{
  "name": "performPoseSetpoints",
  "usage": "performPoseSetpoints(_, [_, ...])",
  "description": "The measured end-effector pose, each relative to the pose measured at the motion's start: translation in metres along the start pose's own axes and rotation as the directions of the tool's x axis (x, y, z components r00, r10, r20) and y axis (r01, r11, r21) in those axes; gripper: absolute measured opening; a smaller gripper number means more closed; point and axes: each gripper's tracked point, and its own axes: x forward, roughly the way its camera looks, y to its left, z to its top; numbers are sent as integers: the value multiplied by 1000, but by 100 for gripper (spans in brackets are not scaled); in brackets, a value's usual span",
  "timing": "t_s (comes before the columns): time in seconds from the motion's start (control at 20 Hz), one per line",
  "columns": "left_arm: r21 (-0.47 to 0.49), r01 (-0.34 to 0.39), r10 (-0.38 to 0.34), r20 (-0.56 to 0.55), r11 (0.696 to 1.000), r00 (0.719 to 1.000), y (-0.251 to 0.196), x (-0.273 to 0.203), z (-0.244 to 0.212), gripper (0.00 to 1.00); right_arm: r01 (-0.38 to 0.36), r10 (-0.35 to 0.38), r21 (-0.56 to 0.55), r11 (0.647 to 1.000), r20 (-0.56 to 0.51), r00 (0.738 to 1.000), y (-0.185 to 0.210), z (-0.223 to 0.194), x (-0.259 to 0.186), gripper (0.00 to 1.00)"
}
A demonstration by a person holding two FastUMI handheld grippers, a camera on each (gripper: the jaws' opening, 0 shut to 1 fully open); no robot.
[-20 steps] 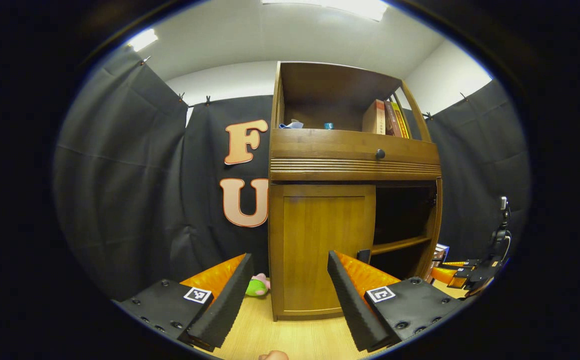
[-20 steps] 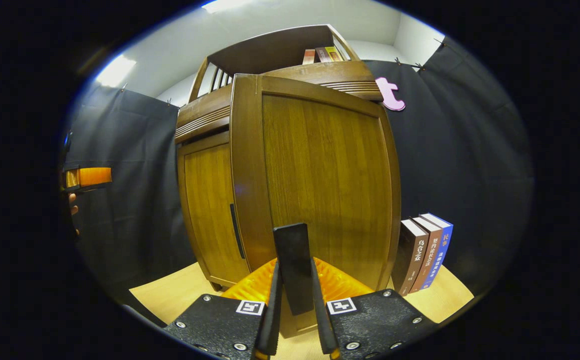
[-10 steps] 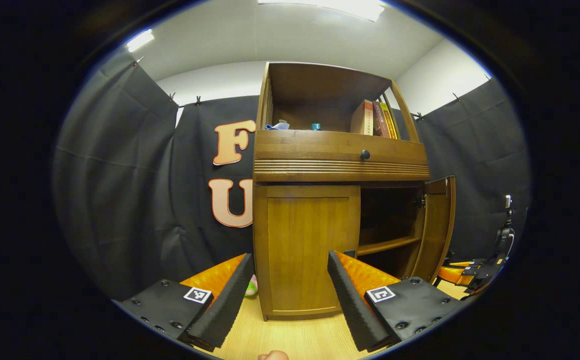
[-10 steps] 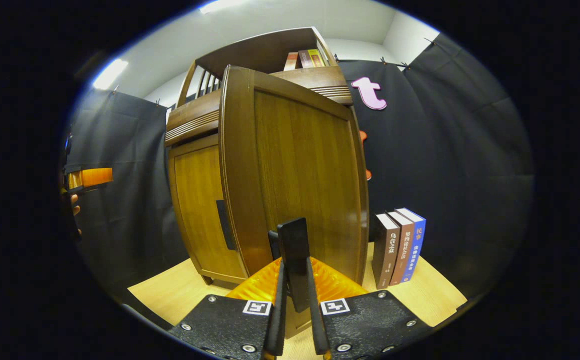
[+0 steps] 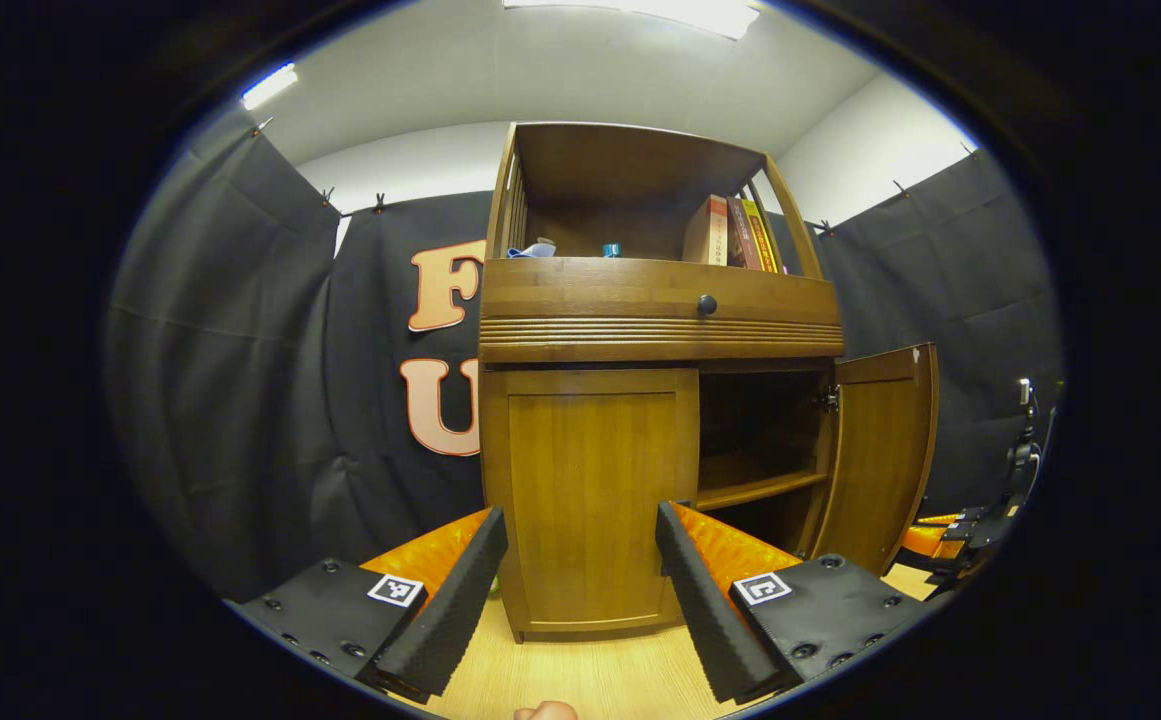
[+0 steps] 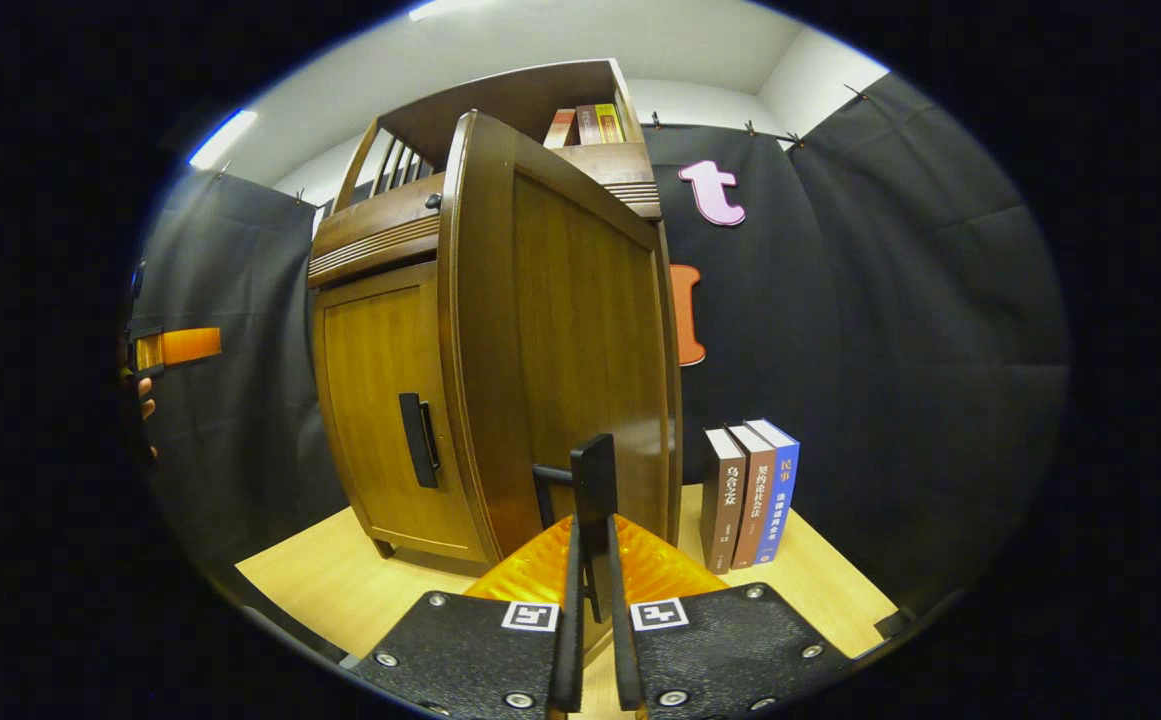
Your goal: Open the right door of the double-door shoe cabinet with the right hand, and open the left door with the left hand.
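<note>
The wooden shoe cabinet [image 5: 660, 310] stands straight ahead in the left gripper view. Its left door [image 5: 590, 490] is closed and its right door [image 5: 880, 450] stands swung out, showing a dark inside with a shelf. My left gripper [image 5: 575, 570] is open just in front of the left door, touching nothing. In the right gripper view the right door [image 6: 560, 330] is wide open, and my right gripper [image 6: 592, 560] is shut on its black handle [image 6: 595, 480]. The left door's black handle [image 6: 412, 440] sits free on the left door [image 6: 370, 400]. The left gripper [image 6: 175, 347] shows far left.
Three books [image 6: 750, 490] stand on the wooden floor [image 6: 340, 590] right of the open door. A drawer with a round knob [image 5: 707, 303] sits above the doors, and more books [image 5: 730, 232] fill the top shelf. Black cloth walls close in behind and beside.
The right door has swung farther open with my right gripper on its handle. The cabinet has slid left in the left gripper view; that gripper stays open.
</note>
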Motion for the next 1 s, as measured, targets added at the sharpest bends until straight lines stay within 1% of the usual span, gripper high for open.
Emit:
performPoseSetpoints(0.4, [9,10,-10,-16,1000,1000,-16,14,-10,96,102,-101,-47,994,18,995,-51,3,-13,5])
performPoseSetpoints(0.45, [9,11,-11,-19,1000,1000,-18,17,-12,96,107,-106,-46,993,19,994,-57,5,-12,14])
performPoseSetpoints(0.5, [8,9,-9,-22,1000,1000,-20,19,-13,96,105,-105,-42,994,16,994,-62,4,-13,4])
performPoseSetpoints(0.65, [13,0,0,-24,1000,1000,-25,28,-17,96,96,-95,-24,995,9,995,-72,5,-14,4])
performPoseSetpoints(0.85, [13,-3,3,-40,1000,999,-35,41,-26,96,125,-124,-27,992,19,992,-94,6,-15,3])
performPoseSetpoints(1.0, [7,6,-5,-56,1000,998,-44,51,-37,96,139,-139,-8,990,17,990,-109,6,-17,4])
